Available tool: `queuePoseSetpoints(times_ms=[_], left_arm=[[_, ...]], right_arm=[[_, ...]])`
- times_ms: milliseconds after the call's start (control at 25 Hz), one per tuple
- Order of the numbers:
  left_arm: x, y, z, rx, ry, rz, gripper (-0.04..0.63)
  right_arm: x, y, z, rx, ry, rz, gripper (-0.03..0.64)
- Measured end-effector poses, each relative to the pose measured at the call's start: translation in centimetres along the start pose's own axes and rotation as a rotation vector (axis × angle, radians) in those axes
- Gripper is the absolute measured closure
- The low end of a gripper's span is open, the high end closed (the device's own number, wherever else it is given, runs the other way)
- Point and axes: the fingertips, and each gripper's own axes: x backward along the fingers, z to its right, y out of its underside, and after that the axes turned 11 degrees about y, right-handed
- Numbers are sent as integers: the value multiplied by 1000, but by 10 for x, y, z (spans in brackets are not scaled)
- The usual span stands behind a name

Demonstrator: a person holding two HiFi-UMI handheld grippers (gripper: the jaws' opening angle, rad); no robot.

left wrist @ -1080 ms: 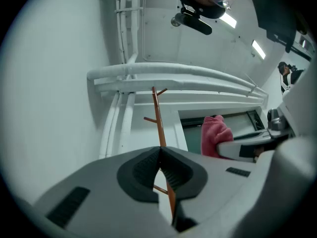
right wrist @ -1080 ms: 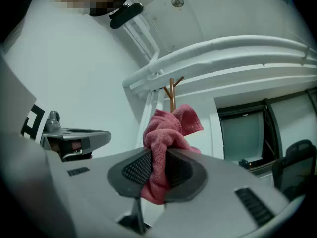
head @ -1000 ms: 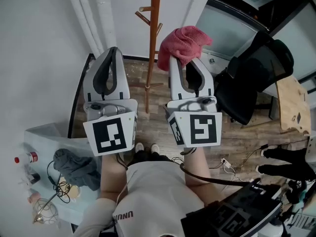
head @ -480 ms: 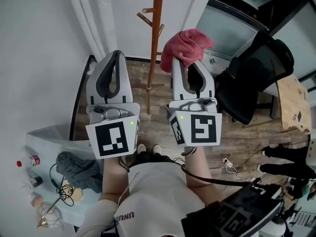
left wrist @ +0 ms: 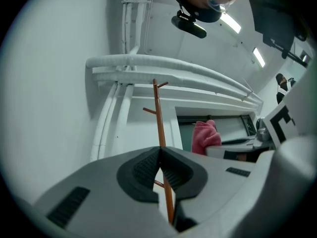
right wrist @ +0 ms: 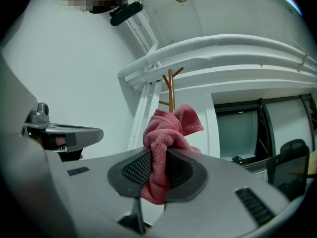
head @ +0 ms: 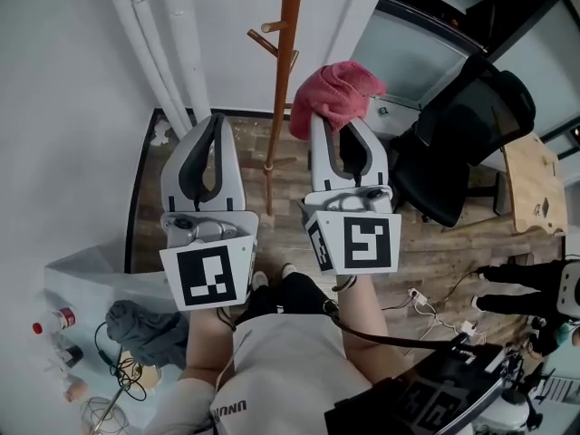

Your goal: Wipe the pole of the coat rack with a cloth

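Observation:
The brown wooden coat rack pole (head: 286, 71) rises from the floor by the white wall, with short pegs near its top. My right gripper (head: 337, 123) is shut on a bunched pink cloth (head: 333, 93), which hangs just right of the pole; whether they touch is unclear. In the right gripper view the cloth (right wrist: 166, 143) fills the jaws, and the pole's top (right wrist: 171, 90) shows behind it. My left gripper (head: 217, 123) is left of the pole and shut on nothing. In the left gripper view the pole (left wrist: 159, 118) stands beyond the closed tips (left wrist: 159, 151).
White pipes (head: 159, 43) run up the wall to the left. A black office chair (head: 467, 143) stands close on the right. A grey cloth (head: 145, 320) and small items lie on a pale table at the lower left. Cables (head: 435, 311) trail on the wooden floor.
The left gripper has dropped lower in the head view. The right gripper still holds the pink cloth beside the pole, with only a slight shift.

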Motion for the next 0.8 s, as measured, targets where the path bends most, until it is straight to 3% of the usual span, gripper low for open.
queuePoseSetpoints(times_ms=[160,440,640,800], left_arm=[[-14,13,5,22,25,-11,581],[-45,32,-7,63,-27,-23,581],[-70,44,-18,49,-79,-34,581],[-87,57,-23,8,-77,3,581]], right_arm=[[-14,11,6,16,-6,-9,546],[-56,33,12,14,-57,-25,546],[-90,47,13,-9,-122,-33,546],[-106,64,11,-15,-162,-55,546]])
